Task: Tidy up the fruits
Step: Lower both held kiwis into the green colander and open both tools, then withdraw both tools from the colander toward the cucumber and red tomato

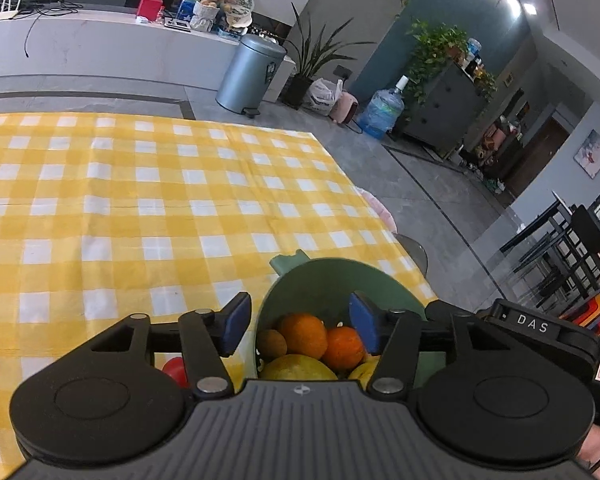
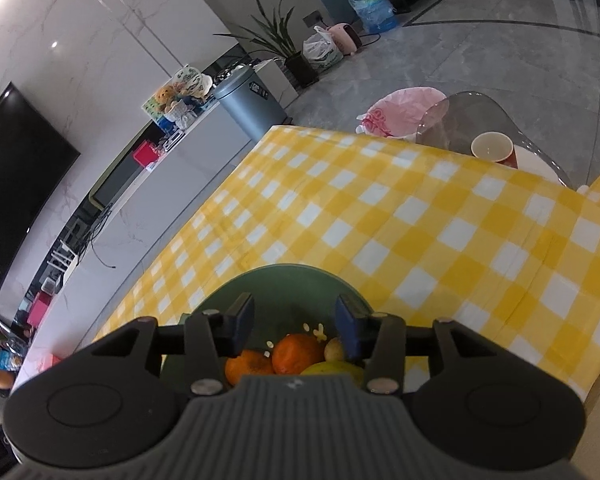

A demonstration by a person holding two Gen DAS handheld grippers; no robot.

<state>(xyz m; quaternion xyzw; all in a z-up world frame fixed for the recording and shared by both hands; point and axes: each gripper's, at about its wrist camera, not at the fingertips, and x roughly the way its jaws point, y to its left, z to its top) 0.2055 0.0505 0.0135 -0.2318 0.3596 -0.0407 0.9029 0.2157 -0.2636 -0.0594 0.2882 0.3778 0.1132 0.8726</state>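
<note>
Bottom of the left wrist frame, the left gripper (image 1: 298, 326) hangs with its blue-padded jaws spread wide and nothing between them, straddling the near rim of the green bowl (image 1: 320, 280). To its right, the other gripper's housing carries the letters "DAS" (image 1: 532, 324) in white. Inside the bowl, low centre, sit two oranges (image 1: 304, 334), a small brown fruit (image 1: 272, 343) and a yellow-green fruit (image 1: 298, 368); a red object (image 1: 176, 370) peeks out left of the bowl, behind the gripper linkage. In the right wrist frame the right gripper (image 2: 295, 328) is likewise parted and empty above the same bowl. The yellow checked tablecloth (image 1: 140, 208) spreads up through mid-frame. At upper right of the right view, a cream cup (image 2: 492, 146) stands beyond the cloth's edge. Farther back stand a grey pedal bin (image 1: 250, 72), its label too small to read, and a blue water jug (image 1: 380, 112).
</note>
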